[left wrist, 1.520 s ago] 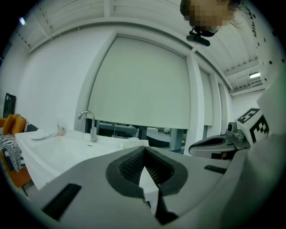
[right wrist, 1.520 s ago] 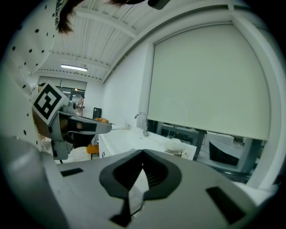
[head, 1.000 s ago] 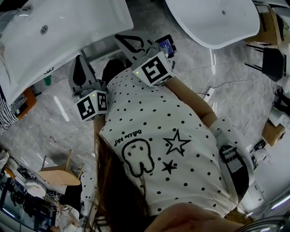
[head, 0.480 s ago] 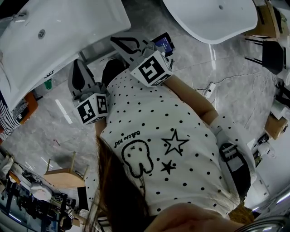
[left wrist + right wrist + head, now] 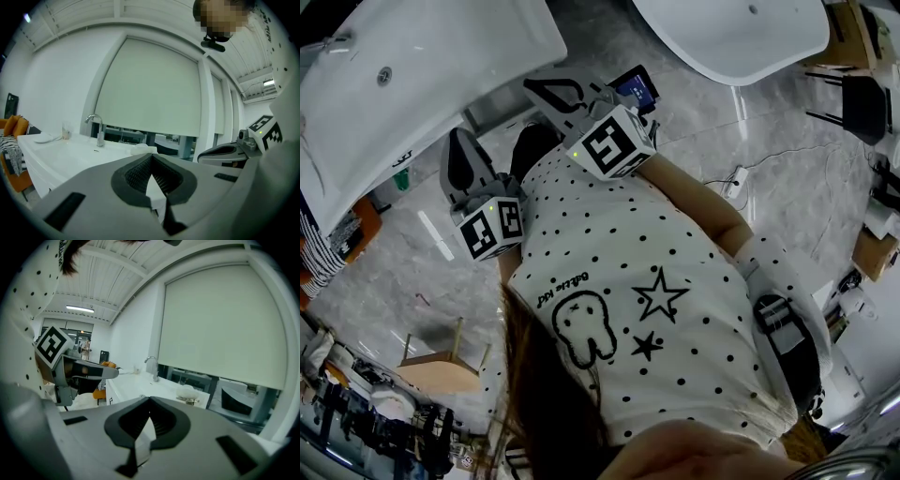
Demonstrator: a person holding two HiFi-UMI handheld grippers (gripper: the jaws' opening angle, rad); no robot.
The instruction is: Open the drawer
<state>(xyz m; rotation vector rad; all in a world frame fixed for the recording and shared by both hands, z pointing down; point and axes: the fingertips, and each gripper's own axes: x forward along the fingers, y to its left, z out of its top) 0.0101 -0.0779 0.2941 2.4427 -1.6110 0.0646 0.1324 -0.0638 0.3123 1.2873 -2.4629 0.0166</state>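
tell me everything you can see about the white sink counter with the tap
The white sink counter is a long slab, smooth and glossy-looking, with a shallow basin moulded into it and a small round drain. A curved chrome tap rises at its back edge, in front of a large window with a pale blind drawn down. Below the top, a white cabinet front with a small dark handle shows. A few small items sit on it near the tap, too small to identify. Neither gripper touches it.

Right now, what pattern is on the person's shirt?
The shirt is white with small black dots, two stars and a cartoon figure; clearest in the head view.
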